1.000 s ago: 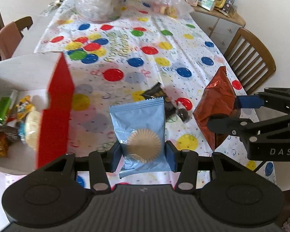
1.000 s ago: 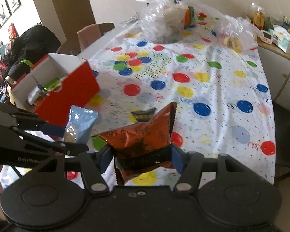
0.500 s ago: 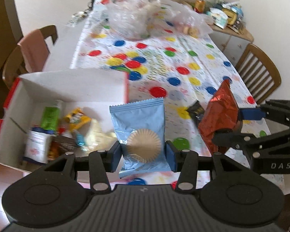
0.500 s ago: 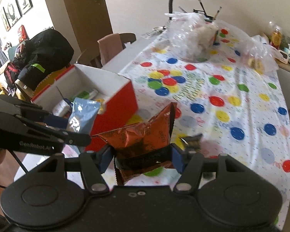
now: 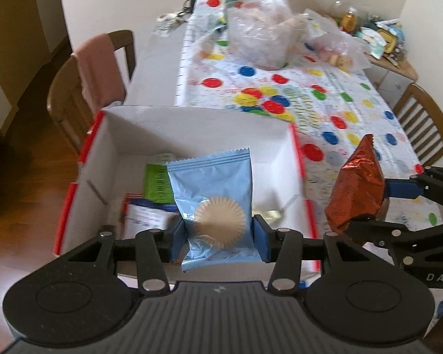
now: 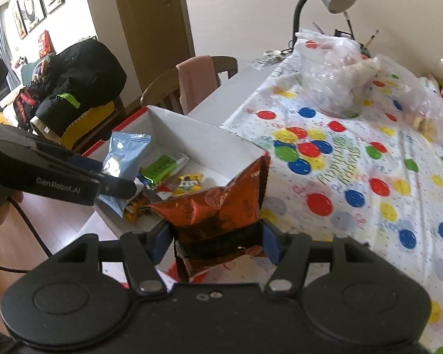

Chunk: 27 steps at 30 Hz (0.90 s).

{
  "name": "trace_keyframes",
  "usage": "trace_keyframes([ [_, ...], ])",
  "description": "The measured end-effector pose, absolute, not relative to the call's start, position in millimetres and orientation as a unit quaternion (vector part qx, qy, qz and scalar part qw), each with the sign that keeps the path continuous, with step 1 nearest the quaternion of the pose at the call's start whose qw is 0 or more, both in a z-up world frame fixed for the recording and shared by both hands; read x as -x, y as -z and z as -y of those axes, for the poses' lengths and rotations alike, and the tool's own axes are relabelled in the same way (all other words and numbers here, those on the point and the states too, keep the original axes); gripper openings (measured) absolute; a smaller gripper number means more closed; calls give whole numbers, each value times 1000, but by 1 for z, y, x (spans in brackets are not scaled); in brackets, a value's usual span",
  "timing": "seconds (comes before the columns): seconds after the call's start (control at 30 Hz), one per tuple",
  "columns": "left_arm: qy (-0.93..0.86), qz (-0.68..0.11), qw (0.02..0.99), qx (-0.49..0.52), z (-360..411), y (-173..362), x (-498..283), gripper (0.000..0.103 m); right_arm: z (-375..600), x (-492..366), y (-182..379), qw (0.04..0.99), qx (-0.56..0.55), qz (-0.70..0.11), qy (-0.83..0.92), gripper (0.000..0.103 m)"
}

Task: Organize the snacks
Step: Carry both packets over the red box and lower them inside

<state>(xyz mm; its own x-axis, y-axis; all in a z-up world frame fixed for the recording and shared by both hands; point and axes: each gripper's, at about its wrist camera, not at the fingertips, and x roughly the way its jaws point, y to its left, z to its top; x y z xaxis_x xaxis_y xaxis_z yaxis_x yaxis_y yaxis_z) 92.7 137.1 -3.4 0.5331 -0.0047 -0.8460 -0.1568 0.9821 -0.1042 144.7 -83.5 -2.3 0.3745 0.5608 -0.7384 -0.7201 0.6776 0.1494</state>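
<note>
Left wrist view: my left gripper (image 5: 218, 236) pinches a pale-blue foil biscuit packet (image 5: 214, 203) above the red-and-white cardboard box (image 5: 192, 129); my right gripper (image 6: 218, 243) clamps a crinkled orange-brown foil packet (image 6: 221, 206) beside its wall. Releasing early could drop that one outside.

Soft daylight, motion blur (fisheye-bent edges)

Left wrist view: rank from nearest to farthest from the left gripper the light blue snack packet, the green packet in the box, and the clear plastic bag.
1. Light blue snack packet, clamped in the left gripper.
2. Green packet, in the box just beyond.
3. Clear plastic bag, at the table's far end.
</note>
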Motion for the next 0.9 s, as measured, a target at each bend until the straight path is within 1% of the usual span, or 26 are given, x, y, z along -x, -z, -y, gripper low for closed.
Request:
trace_keyframes([
  [0.47, -92, -506, 854, 78, -211, 29, -114, 47, -1, -156, 22, 815, 134, -405, -392, 62],
  [0.9, -64, -555, 828, 47, -217, 62, -147, 47, -53, -177, 66, 793, 162, -445, -383, 62],
])
